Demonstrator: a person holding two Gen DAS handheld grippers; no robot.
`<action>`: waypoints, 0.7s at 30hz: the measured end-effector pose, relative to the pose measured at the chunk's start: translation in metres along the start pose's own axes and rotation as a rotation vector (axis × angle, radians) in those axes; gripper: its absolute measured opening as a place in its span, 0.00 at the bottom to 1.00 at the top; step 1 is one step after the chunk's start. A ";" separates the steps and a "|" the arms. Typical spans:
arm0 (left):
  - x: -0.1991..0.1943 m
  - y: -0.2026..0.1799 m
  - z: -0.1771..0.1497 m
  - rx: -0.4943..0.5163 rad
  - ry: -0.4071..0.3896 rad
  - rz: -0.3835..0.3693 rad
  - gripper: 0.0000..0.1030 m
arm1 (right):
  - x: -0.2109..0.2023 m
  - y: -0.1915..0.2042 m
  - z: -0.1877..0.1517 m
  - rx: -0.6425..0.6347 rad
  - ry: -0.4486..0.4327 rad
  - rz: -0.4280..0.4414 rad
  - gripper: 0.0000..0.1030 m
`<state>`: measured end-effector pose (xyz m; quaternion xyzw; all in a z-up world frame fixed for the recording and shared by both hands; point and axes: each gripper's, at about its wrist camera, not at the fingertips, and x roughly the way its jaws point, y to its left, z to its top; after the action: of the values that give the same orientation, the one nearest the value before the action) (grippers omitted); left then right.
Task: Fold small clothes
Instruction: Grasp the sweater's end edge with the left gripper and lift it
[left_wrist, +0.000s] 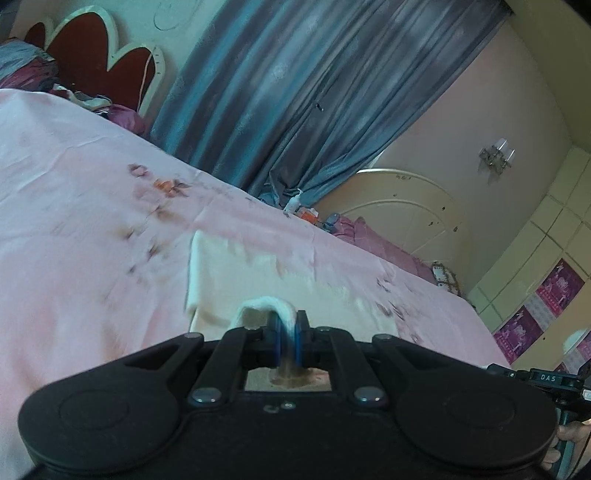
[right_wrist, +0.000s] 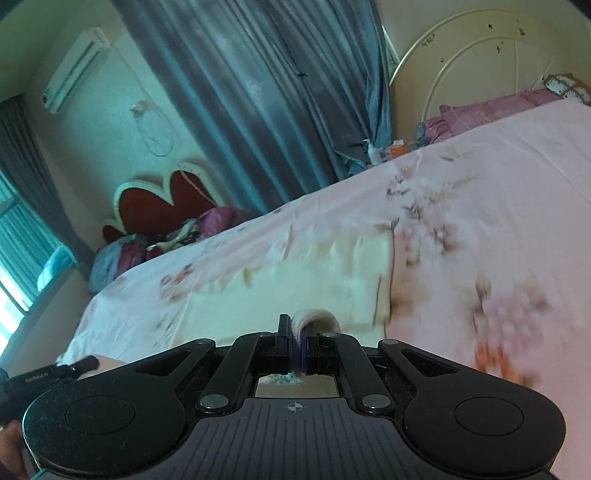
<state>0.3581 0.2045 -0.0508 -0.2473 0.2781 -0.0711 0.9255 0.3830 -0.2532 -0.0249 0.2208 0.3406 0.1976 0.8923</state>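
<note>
A small cream garment (left_wrist: 236, 273) lies spread on the pink flowered bed sheet (left_wrist: 74, 221), blurred by motion. My left gripper (left_wrist: 287, 325) is shut on a white folded edge of it, which loops up over the fingers (left_wrist: 303, 332). In the right wrist view the same cream garment (right_wrist: 295, 280) stretches ahead on the bed sheet (right_wrist: 498, 184). My right gripper (right_wrist: 294, 336) is shut on another rolled edge of the garment, which curls over its right finger. Each gripper shows at the side of the other's view: the right gripper (left_wrist: 546, 380) and the left gripper (right_wrist: 55, 373).
Blue-grey curtains (left_wrist: 295, 92) hang behind the bed. A red scalloped headboard (left_wrist: 92, 62) with piled bedding stands at one end, a cream round headboard (left_wrist: 406, 218) with pink pillows at the other. Small bottles and boxes (right_wrist: 384, 147) sit by the curtain. An air conditioner (right_wrist: 74, 66) hangs on the wall.
</note>
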 end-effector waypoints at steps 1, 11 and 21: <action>0.017 0.002 0.008 0.001 0.010 0.006 0.06 | 0.013 -0.003 0.008 0.005 0.005 -0.006 0.03; 0.148 0.036 0.051 0.016 0.147 0.045 0.06 | 0.143 -0.050 0.054 0.080 0.101 -0.068 0.03; 0.181 0.057 0.057 -0.038 0.092 -0.024 0.55 | 0.183 -0.077 0.066 0.134 0.056 -0.085 0.27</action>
<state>0.5406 0.2293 -0.1251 -0.2647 0.3188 -0.0883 0.9058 0.5708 -0.2416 -0.1163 0.2599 0.3870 0.1422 0.8732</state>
